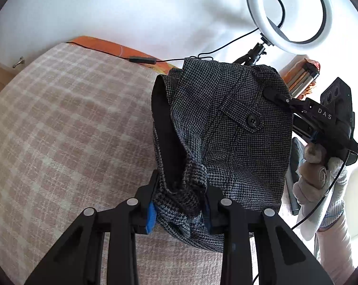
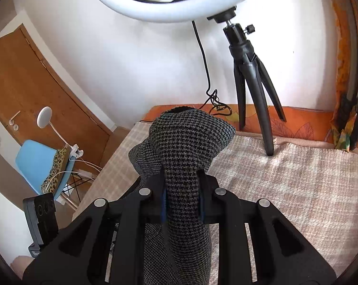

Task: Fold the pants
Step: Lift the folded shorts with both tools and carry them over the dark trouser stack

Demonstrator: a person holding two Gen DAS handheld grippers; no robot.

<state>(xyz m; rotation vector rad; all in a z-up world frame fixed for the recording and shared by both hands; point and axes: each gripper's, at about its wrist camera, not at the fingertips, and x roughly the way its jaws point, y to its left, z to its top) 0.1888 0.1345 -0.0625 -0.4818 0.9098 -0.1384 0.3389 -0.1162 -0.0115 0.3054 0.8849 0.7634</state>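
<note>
The grey houndstooth pants [image 1: 228,137] hang in the air between both grippers, above the checked blanket [image 1: 67,128]. My left gripper [image 1: 181,197] is shut on a bunched part of the waistband. A buttoned pocket flap [image 1: 251,120] faces the left wrist camera. My right gripper [image 1: 279,98] shows at the right of that view, pinching the far edge of the pants. In the right wrist view my right gripper [image 2: 181,185] is shut on a thick fold of the pants [image 2: 188,137], which rises over the fingers.
A ring light [image 2: 174,4] on a black tripod [image 2: 252,80] stands at the blanket's [image 2: 297,180] far edge, with its cable [image 1: 140,59] along the orange sheet [image 2: 297,118]. A blue chair [image 2: 41,166] and a wooden door [image 2: 36,83] are to the left.
</note>
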